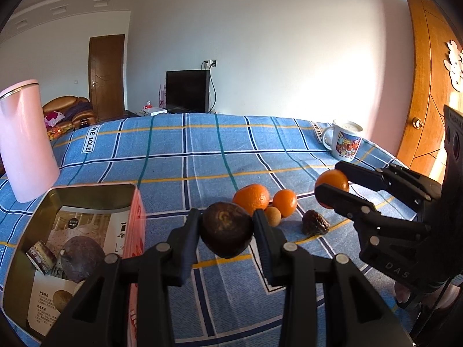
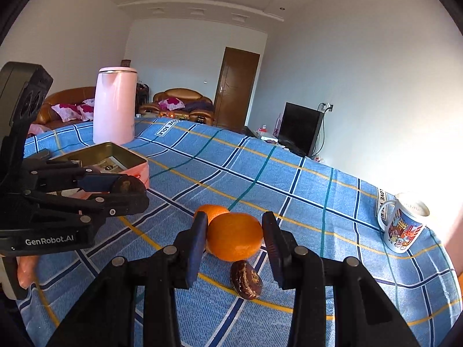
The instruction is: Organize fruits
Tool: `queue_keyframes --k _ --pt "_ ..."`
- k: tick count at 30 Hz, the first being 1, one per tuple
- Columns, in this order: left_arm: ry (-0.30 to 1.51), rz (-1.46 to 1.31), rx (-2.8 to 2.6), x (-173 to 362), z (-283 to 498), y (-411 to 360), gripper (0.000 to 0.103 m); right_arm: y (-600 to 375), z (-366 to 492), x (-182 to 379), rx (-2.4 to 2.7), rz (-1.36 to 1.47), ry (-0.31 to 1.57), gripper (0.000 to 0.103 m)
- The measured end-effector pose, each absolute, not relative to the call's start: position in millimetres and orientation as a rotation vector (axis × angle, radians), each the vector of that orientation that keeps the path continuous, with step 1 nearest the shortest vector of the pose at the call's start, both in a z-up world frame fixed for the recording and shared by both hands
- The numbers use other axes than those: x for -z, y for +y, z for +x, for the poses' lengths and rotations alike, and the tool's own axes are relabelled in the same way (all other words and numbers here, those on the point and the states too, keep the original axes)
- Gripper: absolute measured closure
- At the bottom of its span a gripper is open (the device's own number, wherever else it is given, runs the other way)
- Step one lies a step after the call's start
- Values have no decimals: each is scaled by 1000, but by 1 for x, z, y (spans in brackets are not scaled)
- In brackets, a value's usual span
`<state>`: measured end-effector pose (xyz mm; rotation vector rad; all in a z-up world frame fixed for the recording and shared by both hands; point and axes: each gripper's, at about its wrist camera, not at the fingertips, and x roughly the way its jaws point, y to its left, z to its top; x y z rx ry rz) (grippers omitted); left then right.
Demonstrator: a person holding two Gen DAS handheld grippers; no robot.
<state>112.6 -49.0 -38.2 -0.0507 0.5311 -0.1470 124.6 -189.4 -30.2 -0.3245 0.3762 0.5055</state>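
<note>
Fruits: five pieces show on the blue checked bedspread [image 1: 185, 162] or in the grippers; more lie in the tin.
Left gripper [image 1: 227, 231]: pinching a dark brown, wrinkled round fruit [image 1: 227, 230] between both pads, held above the bedspread just right of the tin.
Right gripper [image 2: 234, 235]: clamped on a tangerine [image 2: 235, 236], pads pressing on both sides, lifted clear of the cloth.
Remaining group: a larger tangerine [image 1: 251, 199], a smaller tangerine [image 1: 285, 202] and a small tan longan [image 1: 272, 216] lie close together on the bedspread.
Shrivelled dark fruit [image 1: 315, 222]: lies alone on the cloth, near the group, to its right.
Tin box [image 1: 131, 202]: open, pink-sided, at lower left in the left wrist view; holds a dark purple round fruit [image 1: 82, 260] and printed cards.
Pink kettle [image 1: 24, 141]: upright behind the tin.
Mug [image 1: 345, 141]: upright at the far right edge, well apart from the fruit.
</note>
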Motion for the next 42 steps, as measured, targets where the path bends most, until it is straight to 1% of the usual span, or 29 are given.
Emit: queue_keyframes --k 9,23,42 --pt "489 -31 128 34 105 -50 64 -199 117 24 -496 -260 312 62" --pt "396 1 94 28 90 -54 64 -209 110 23 -502 -156 272 62" --pt "373 -3 74 24 77 -42 64 -187 105 23 -549 -130 267 62"
